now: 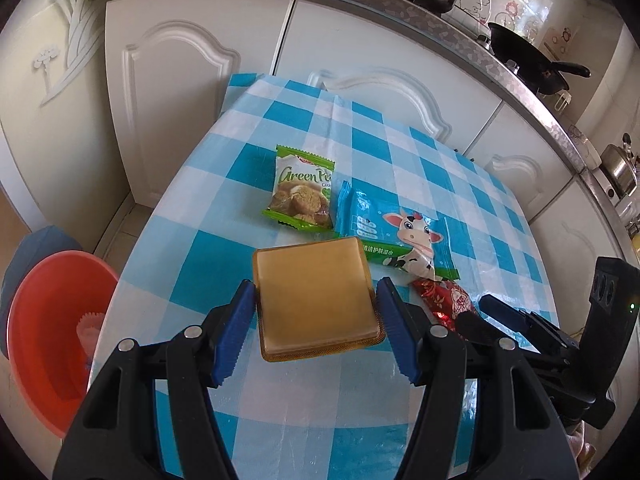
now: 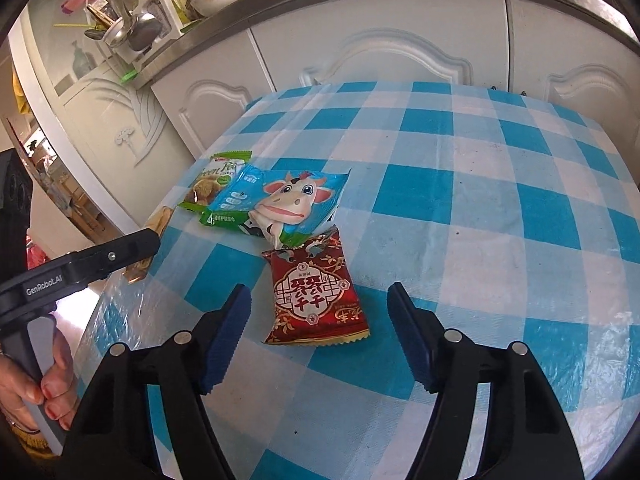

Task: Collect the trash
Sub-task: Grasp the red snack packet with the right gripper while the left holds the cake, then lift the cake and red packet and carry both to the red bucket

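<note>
A square amber plastic tray [image 1: 318,296] lies on the blue checked table between the open fingers of my left gripper [image 1: 316,332]; whether the pads touch it I cannot tell. Behind it lie a green cookie packet [image 1: 302,194] and a blue wet-wipe packet with a cow [image 1: 394,236]. A red snack packet [image 2: 314,292] lies between the open fingers of my right gripper [image 2: 318,336], untouched. The red packet [image 1: 444,300] also shows in the left wrist view, beside the right gripper [image 1: 492,316]. The cow packet [image 2: 288,204] and green packet [image 2: 214,184] show beyond it.
An orange basin [image 1: 52,336] holding a paper cupcake liner [image 1: 90,326] stands on the floor left of the table [image 2: 500,208]. White cabinets [image 1: 184,92] and a counter with pots stand behind. The left gripper's body [image 2: 80,264] reaches in over the table's left edge.
</note>
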The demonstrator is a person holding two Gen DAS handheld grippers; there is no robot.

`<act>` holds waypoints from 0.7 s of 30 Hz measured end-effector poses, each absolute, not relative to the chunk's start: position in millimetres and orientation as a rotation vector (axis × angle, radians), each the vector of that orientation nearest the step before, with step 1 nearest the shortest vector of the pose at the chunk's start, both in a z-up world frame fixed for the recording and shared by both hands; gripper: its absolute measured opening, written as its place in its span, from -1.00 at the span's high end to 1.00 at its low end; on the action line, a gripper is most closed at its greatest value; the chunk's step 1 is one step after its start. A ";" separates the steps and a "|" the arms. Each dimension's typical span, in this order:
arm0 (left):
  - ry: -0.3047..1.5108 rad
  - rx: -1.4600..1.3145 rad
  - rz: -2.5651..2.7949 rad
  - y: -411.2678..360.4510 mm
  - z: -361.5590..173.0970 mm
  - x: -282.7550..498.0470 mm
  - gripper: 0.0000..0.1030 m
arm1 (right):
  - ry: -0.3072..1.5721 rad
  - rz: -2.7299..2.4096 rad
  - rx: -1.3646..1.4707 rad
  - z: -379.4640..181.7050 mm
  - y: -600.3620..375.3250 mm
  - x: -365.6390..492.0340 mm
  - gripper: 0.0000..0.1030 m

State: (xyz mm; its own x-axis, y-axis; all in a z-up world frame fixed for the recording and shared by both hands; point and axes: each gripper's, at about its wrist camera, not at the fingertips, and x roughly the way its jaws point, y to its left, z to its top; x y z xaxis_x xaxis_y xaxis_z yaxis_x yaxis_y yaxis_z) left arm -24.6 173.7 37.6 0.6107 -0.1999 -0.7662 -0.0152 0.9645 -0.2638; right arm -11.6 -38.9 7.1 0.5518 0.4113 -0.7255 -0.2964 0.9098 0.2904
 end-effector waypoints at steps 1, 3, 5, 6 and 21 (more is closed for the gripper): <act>0.910 -0.259 -0.112 175.2 37.2 -26.4 -0.22 | 0.893 0.423 0.143 6.6 -37.5 -10.8 -0.21; 0.912 -0.268 -0.122 177.9 35.9 -29.5 -0.22 | 0.895 0.414 0.136 5.5 -35.0 -9.1 -0.08; 0.914 -0.274 -0.131 180.3 34.6 -32.8 -0.22 | 0.896 0.407 0.123 4.1 -32.3 -8.6 -0.05; 0.915 -0.278 -0.135 181.2 33.8 -34.2 -0.22 | 0.896 0.401 0.118 3.7 -30.9 -9.1 -0.04; 0.935 -0.305 -0.164 190.9 25.3 -61.3 -0.22 | 0.882 0.333 0.029 3.0 -20.0 -17.9 0.06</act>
State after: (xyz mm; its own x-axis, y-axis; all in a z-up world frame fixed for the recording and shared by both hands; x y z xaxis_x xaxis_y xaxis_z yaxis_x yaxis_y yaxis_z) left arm -61.3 190.9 25.3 0.5855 -0.2689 -0.7648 0.0067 0.9450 -0.3271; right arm -17.9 -20.0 3.0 0.5875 0.2975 -0.7525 -0.2741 0.9482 0.1609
